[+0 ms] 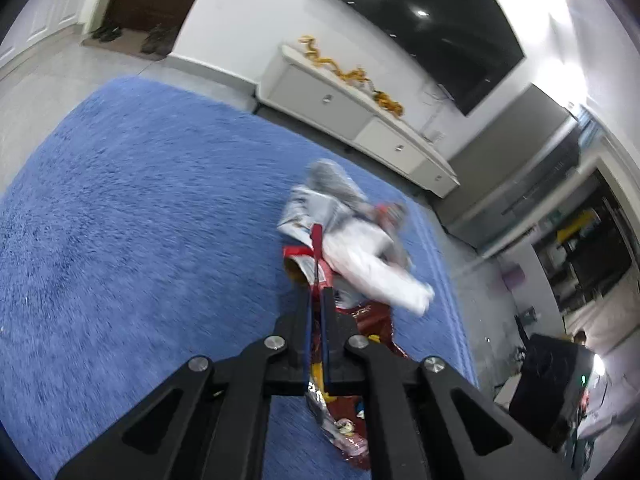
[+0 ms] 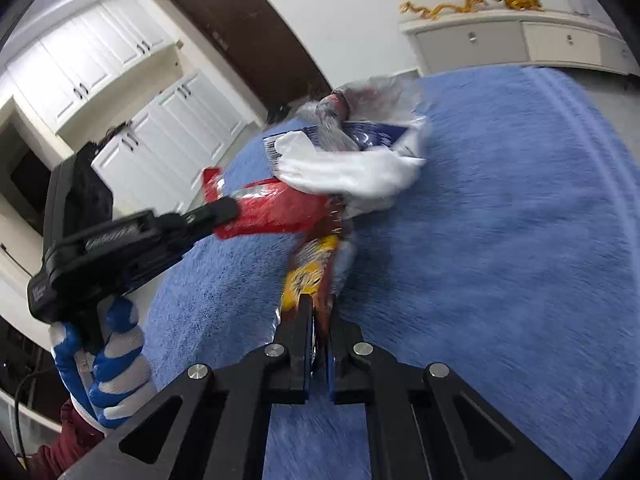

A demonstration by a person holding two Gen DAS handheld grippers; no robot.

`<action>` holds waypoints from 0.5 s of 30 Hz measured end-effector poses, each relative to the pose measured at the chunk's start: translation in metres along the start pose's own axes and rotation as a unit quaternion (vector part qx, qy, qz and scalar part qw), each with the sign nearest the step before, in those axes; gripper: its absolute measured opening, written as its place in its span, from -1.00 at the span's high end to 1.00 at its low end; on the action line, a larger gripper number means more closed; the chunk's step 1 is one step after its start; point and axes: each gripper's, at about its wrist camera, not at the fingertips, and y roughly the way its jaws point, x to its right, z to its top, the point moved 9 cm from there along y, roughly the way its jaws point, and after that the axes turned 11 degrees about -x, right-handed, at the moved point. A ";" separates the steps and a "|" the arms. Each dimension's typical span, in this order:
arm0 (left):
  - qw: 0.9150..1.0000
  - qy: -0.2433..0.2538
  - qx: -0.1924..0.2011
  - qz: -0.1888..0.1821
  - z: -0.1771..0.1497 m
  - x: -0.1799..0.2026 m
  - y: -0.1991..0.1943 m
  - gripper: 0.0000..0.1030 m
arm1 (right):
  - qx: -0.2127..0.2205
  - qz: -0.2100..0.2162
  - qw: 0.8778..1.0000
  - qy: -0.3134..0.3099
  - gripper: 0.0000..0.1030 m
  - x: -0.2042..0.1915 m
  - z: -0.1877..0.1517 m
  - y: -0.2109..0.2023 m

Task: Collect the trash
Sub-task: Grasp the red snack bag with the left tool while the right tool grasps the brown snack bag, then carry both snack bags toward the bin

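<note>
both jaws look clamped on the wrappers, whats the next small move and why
Probably lift both hands together, slowly. The left gripper is shut on the red wrapper, and the right gripper on the yellow and red wrapper. White paper and a clear plastic bag lie loose on top of the bundle over the blue rug, so uneven pulling might spill them.

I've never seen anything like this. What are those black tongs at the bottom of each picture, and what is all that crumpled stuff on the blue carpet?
No robot here: a person holds a two-fingered gripper in each hand, each with its own camera looking along the fingers. One picture is from the left gripper, the other from the right gripper. In the right view you also see the gloved hand holding the left tool. On the blue rug is a heap of trash: a red snack wrapper, white crumpled paper, clear plastic. Both grippers are shut, each pinching wrapper from the heap.
</note>
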 end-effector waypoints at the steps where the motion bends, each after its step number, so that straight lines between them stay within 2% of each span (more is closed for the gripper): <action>1: 1.000 0.009 0.000 -0.005 -0.004 0.008 -0.003 0.95 | 0.005 -0.002 1.000 0.002 0.90 0.004 -0.003 -0.006; 7: 0.998 0.054 0.005 -0.032 -0.025 0.054 -0.024 0.95 | 0.033 -0.029 0.999 0.011 0.90 0.027 -0.030 -0.059; 15: 0.996 0.082 0.008 -0.034 -0.053 0.085 -0.053 0.95 | 0.074 -0.053 0.996 0.025 0.90 0.048 -0.068 -0.125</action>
